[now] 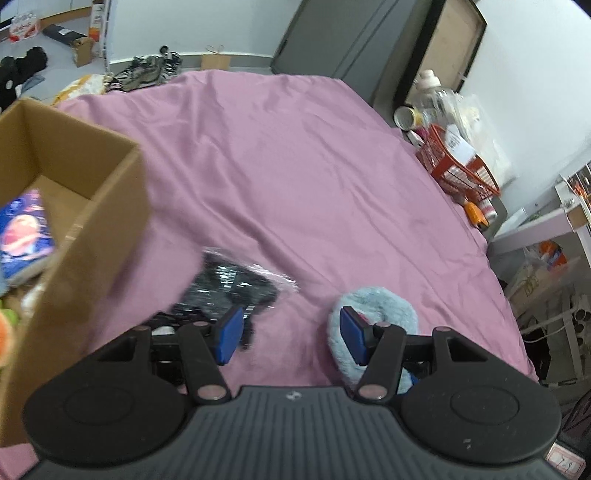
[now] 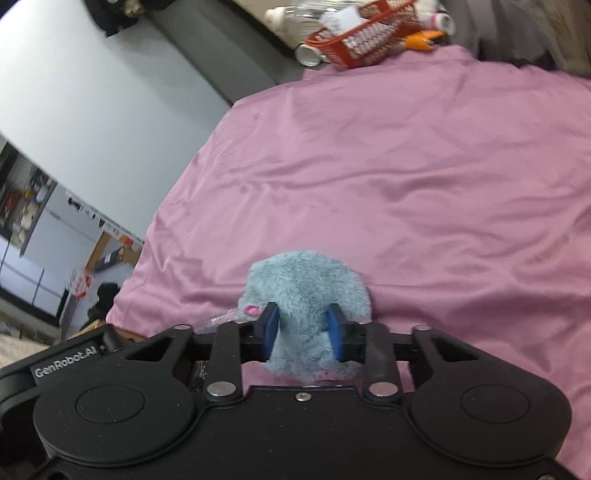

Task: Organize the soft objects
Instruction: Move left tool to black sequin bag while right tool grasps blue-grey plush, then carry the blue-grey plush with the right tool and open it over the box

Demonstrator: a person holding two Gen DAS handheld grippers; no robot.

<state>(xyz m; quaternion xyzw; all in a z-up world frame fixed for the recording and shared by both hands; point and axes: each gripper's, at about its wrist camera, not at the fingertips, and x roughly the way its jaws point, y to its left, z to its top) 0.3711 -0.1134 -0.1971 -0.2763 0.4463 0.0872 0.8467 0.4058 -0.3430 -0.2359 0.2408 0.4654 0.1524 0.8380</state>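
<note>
The left tongs (image 1: pixel 291 339) are held wide apart, the blue pads (image 1: pixel 229 334) gripping nothing. The right tongs (image 2: pixel 301 332) are drawn in, their blue pads (image 2: pixel 269 332) pressed into both sides of a fluffy blue plush (image 2: pixel 306 284).

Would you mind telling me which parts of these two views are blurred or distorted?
Left wrist view: the black item in a clear plastic bag and the near wall of the brown cardboard box are motion-smeared, while the wrinkled pink bedsheet is sharper; fisheye bends the room edges. Right wrist view: the fluffy light-blue plush is fairly sharp, the red plastic basket at the top streaks with blur.
</note>
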